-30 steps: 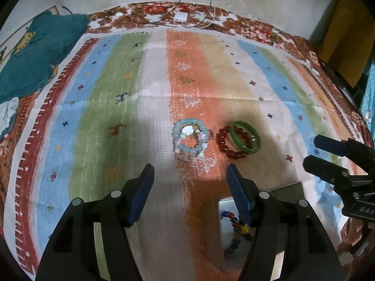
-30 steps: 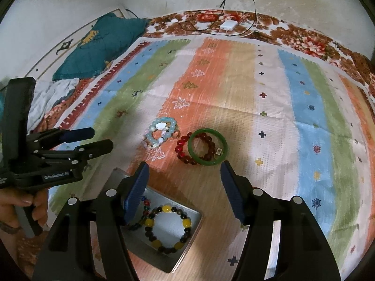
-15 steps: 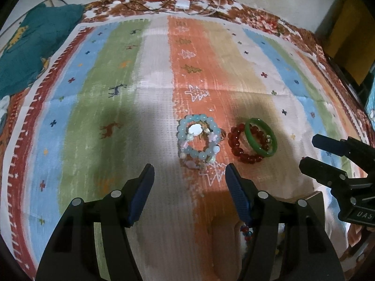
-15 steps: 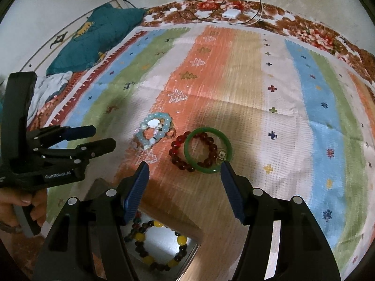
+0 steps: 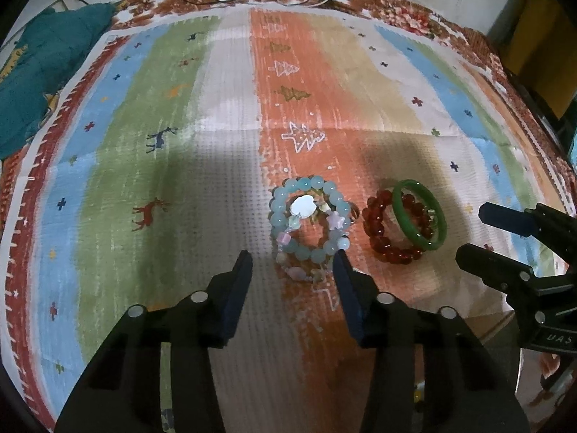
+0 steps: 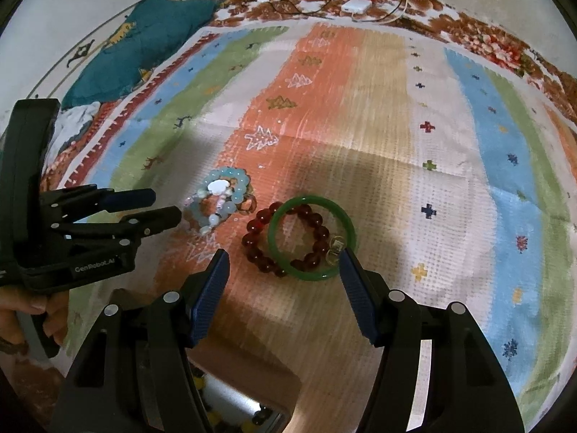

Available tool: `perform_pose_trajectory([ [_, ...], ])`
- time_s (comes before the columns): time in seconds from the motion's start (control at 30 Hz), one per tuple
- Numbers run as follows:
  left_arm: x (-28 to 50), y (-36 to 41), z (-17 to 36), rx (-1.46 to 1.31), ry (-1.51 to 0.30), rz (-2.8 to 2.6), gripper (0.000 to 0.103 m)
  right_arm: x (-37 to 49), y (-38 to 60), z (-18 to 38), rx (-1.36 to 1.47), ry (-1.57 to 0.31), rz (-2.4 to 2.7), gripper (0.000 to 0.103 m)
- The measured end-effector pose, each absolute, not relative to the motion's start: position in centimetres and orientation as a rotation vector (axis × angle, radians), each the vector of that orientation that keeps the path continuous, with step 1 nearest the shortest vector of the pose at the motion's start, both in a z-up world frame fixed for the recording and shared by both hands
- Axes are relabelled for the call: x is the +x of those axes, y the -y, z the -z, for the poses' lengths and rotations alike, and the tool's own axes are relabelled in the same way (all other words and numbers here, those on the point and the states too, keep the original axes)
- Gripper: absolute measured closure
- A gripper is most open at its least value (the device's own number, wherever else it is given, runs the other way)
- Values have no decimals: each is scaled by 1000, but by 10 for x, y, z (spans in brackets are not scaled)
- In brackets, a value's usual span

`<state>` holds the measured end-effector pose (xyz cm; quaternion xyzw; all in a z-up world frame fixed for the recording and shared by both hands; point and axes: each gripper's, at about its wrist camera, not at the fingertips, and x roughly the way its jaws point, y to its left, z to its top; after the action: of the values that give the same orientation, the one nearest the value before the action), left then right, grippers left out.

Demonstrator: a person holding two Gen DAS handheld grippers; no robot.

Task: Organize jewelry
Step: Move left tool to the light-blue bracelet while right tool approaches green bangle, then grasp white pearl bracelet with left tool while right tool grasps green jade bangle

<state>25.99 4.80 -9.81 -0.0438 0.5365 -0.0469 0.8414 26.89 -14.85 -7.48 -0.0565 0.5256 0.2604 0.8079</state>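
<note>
- Left wrist: left gripper (image 5: 292, 258) jaws apart and closing just short of the pale bracelet (image 5: 311, 222) on the cloth (image 5: 230, 180); nothing between them. Judged step: pickup approach.
- Right wrist: right gripper (image 6: 283, 263) jaws apart, empty, near the bangle (image 6: 313, 238) overlapping the red bracelet (image 6: 265, 249). Tin (image 6: 249, 406) below. Next: straddle one rim only.

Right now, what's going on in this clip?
A person holds a gripper in each hand over a striped cloth, sorting jewelry. The left gripper is closing, its tips at the near edge of the pale blue bead bracelet, not yet gripping it. The right gripper hangs open around the green bangle, which overlaps the red bead bracelet. Nothing is lifted. A metal tin with more beads sits at the bottom edge.
</note>
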Motion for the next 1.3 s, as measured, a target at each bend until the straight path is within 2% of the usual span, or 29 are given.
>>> perform_pose_trajectory([
  [0.17, 267, -50, 105, -102, -1148, 103, 61, 274, 141, 81, -132, -1137, -580, 40],
  [0.37, 274, -50, 114, -95, -1167, 109, 69, 277, 130, 84, -162, -1131, -603, 40],
  [0.47, 277, -50, 118, -86, -1180, 105, 71, 282, 128, 90, -168, -1148, -602, 50],
  [0.57, 281, -51, 121, -90, -1183, 116, 76, 286, 127, 98, -176, -1169, -601, 53],
  [0.73, 283, -50, 122, -108, -1181, 145, 88, 289, 125, 108, -190, -1186, -614, 64],
  [0.8, 283, -49, 122, -104, -1180, 146, 92, 290, 124, 111, -195, -1194, -617, 76],
  [0.87, 282, -48, 123, -100, -1179, 145, 93, 291, 123, 113, -195, -1204, -622, 80],
  [1.03, 282, -48, 123, -106, -1178, 145, 95, 291, 123, 117, -208, -1219, -631, 88],
  [1.3, 280, -48, 116, -90, -1169, 149, 95, 287, 122, 113, -246, -1201, -631, 92],
])
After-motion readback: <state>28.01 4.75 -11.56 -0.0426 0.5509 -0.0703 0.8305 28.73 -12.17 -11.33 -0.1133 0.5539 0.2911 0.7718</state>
